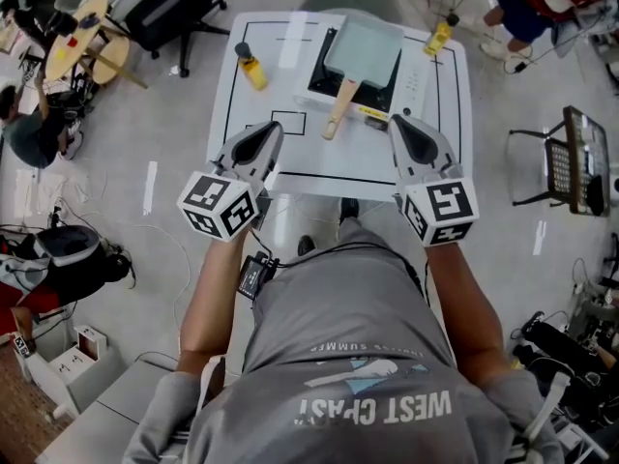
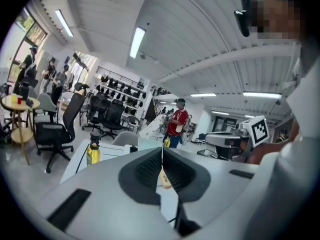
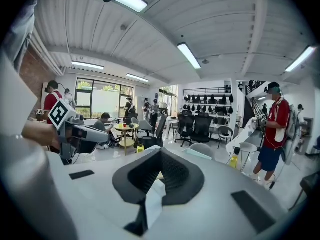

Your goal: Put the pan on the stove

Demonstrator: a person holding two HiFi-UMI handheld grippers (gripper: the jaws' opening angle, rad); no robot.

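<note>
Looks steeply down on a white table point(image 1: 338, 159) ruled with black lines, set on a pale grey floor point(image 1: 164, 133). Finds the stove point(image 1: 319, 83), a black cooktop, on the far half of the table, with the pan point(image 1: 364, 50) resting on top of it: square, pale blue-grey, its wooden handle point(image 1: 338, 112) reaching off the stove's near edge toward the left gripper. Shows one yellow bottle point(image 1: 252, 69) left of the stove and another yellow bottle point(image 1: 441, 35) at the far right corner, both upright and apart from the pan.

Holds the left gripper point(image 1: 275, 130) and the right gripper point(image 1: 397, 122) over the near edge of the table, well apart from each other and clear of the pan. Has both pairs of jaws clenched tight, pad against pad, with nothing between them.

Takes in a busy workroom around the table: a round wooden table point(image 1: 92, 42) and a black office chair point(image 1: 164, 8) at the far left, a metal chair point(image 1: 571, 162) at the right, cables and bags along the floor. Catches long ceiling lights point(image 2: 136, 41), rows of black chairs and a person in a red shirt point(image 2: 177, 124) through the left gripper view.
</note>
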